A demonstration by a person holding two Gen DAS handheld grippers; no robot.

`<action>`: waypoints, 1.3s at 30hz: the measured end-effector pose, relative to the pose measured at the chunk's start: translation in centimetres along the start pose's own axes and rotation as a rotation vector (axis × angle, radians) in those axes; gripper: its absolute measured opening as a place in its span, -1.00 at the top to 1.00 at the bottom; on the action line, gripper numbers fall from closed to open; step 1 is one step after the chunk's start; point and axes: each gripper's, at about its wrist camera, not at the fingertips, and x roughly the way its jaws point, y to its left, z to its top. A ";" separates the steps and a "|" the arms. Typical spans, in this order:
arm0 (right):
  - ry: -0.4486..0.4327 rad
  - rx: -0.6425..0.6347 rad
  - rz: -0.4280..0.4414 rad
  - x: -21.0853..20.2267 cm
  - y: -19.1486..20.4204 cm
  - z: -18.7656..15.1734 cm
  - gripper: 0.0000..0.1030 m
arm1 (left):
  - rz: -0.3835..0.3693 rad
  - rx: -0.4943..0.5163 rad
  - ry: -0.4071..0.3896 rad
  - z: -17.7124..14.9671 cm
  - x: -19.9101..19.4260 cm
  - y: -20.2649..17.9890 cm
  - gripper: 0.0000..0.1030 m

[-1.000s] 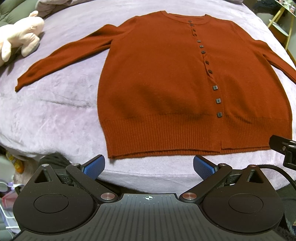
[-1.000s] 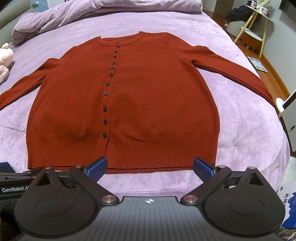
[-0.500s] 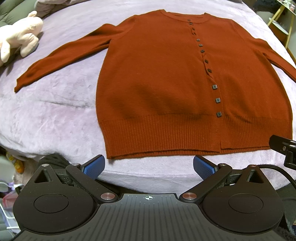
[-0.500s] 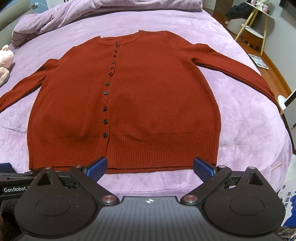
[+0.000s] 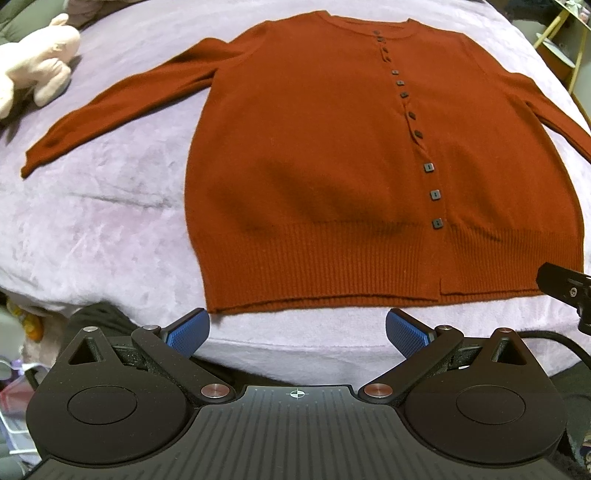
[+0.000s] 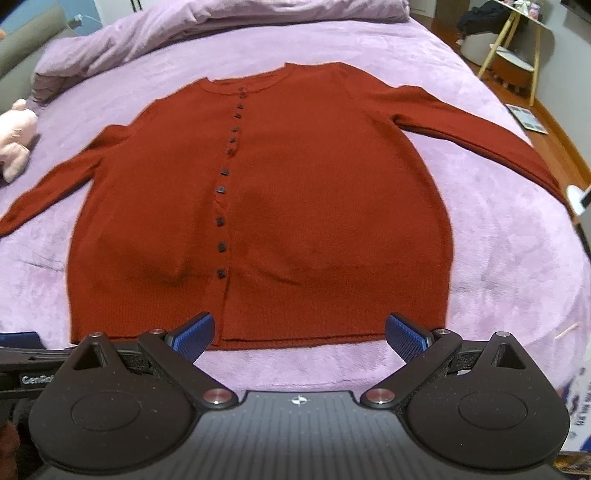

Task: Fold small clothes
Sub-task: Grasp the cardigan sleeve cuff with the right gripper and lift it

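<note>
A rust-red buttoned cardigan (image 5: 314, 147) lies flat, front up, on a purple bed, sleeves spread to both sides; it also shows in the right wrist view (image 6: 325, 192). My left gripper (image 5: 297, 330) is open and empty, just short of the ribbed hem, its left pad near the hem's left corner. My right gripper (image 6: 300, 332) is open and empty, at the hem, right of the button line. The right sleeve's cuff (image 6: 557, 192) reaches the bed's right edge.
A pink plush toy (image 5: 37, 74) lies at the bed's far left. A bunched purple duvet (image 6: 184, 26) lies at the head of the bed. A wooden-legged side table (image 6: 513, 48) stands beyond the right edge. Part of the other gripper (image 5: 565, 288) shows at right.
Both grippers have moved slightly forward toward the hem. The right wrist view has moved closer and the cardigan looks larger. Both jaws stay open.
</note>
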 end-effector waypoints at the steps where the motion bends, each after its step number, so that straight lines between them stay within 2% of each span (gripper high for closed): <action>1: -0.011 -0.001 0.022 0.1 -0.1 0.0 -0.92 | -0.006 0.002 0.000 0.2 0.1 0.0 -1.00; 3: -0.066 -0.008 0.076 0.1 -0.7 -0.1 -0.92 | -0.014 0.003 -0.016 0.7 0.3 0.0 -1.00; 6: -0.284 -0.046 0.158 -0.3 -2.8 -0.9 -0.92 | -0.027 -0.004 -0.085 2.0 0.5 0.2 -1.00; 8: -0.420 -0.053 0.103 0.1 -4.9 -0.7 -0.92 | -0.033 -0.021 -0.147 3.2 0.9 0.4 -1.00; 11: -0.504 -0.001 0.000 1.2 -8.7 0.6 -0.92 | -0.024 -0.028 -0.189 5.6 2.4 0.1 -1.00; 13: -0.523 0.133 -0.083 2.5 -13.1 2.4 -0.92 | -0.009 -0.025 -0.224 7.1 3.6 -0.4 -1.00; 15: -0.537 0.274 -0.101 3.7 -17.4 3.5 -0.87 | 0.007 -0.021 -0.245 8.6 4.8 -1.3 -1.00; 17: -0.561 0.480 -0.059 4.9 -22.9 4.1 -0.72 | -0.004 -0.012 -0.269 9.8 6.0 -2.2 -1.00; 19: -0.570 0.714 0.005 6.3 -28.5 4.2 -0.35 | -0.011 -0.011 -0.270 10.4 7.3 -2.8 -1.00; 20: -0.568 0.800 0.029 7.1 -30.6 4.0 -0.24 | -0.012 -0.018 -0.262 10.6 8.0 -3.1 -1.00; 21: -0.560 0.896 0.044 8.1 -32.7 3.7 0.05 | -0.013 -0.026 -0.251 10.8 8.7 -3.2 -1.00; 22: -0.555 0.995 0.049 9.0 -34.8 3.2 0.13 | -0.017 -0.033 -0.236 10.9 9.3 -3.3 -1.00; 25: -0.544 1.190 0.046 11.6 -38.8 1.8 0.13 | -0.023 -0.052 -0.184 11.1 11.0 -3.0 -1.00; 29: -0.569 1.330 0.141 15.0 -41.2 1.3 0.15 | -0.045 -0.063 -0.200 11.0 11.3 -2.3 -1.00; 33: -0.656 1.421 0.161 16.7 -42.5 1.0 0.22 | -0.060 -0.048 -0.227 10.8 11.7 -2.1 -1.00; 35: -0.662 1.432 0.160 17.6 -43.4 1.7 0.37 | -0.059 -0.021 -0.266 10.3 11.7 -2.2 -1.00; 37: -0.634 1.415 0.153 17.8 -43.8 2.5 0.70 | -0.060 -0.003 -0.302 9.8 11.8 -2.3 -1.00; 39: -0.603 1.398 0.120 17.4 -44.1 3.0 0.81 | -0.063 0.006 -0.313 9.7 11.8 -2.2 -1.00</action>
